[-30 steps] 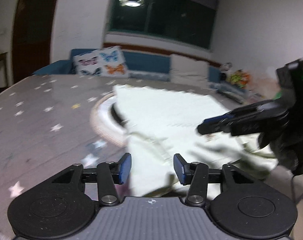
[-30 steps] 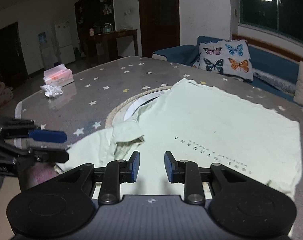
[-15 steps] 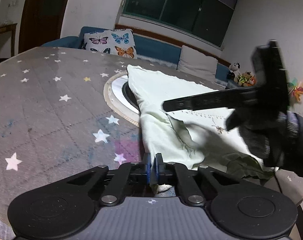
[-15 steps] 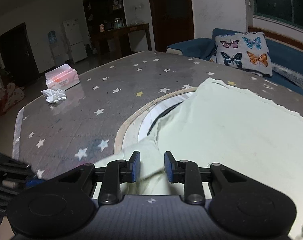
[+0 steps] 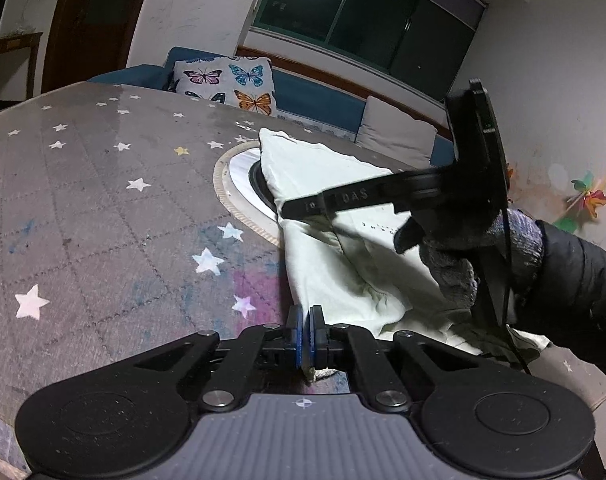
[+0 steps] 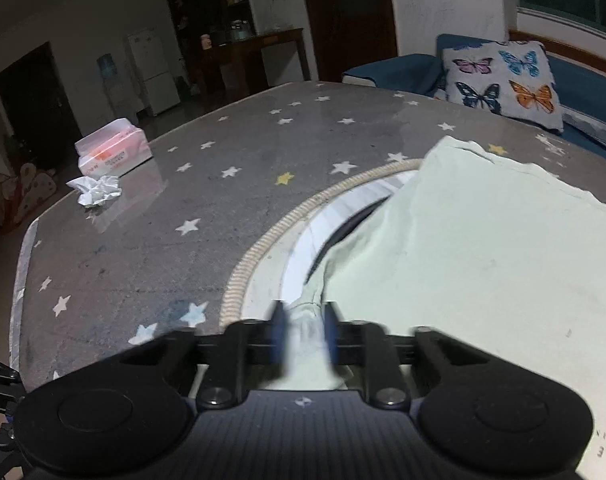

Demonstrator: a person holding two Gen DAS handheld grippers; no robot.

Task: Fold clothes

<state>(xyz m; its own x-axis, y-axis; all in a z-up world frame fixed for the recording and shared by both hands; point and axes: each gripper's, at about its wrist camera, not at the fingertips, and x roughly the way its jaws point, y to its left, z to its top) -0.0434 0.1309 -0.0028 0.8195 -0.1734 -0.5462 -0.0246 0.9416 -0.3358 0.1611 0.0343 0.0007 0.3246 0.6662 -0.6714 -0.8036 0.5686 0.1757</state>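
A pale green shirt lies spread on the star-patterned table, with part of it draped over a round turntable. My left gripper is shut on the shirt's near edge, and a bit of cloth pokes out below the pads. My right gripper, held in a gloved hand, reaches across the shirt to its left side. In the right wrist view the shirt fills the right half. There my right gripper is blurred, its jaws closing on a bunched fold of cloth that fills the gap between them.
The turntable's rope-edged ring shows left of the shirt. A tissue box and a crumpled tissue sit at the table's far left. A butterfly pillow rests on the blue sofa behind the table.
My left jaws went from wide open to shut on the shirt's edge. My right gripper travelled over the shirt to its left edge, and cloth now sits between its jaws.
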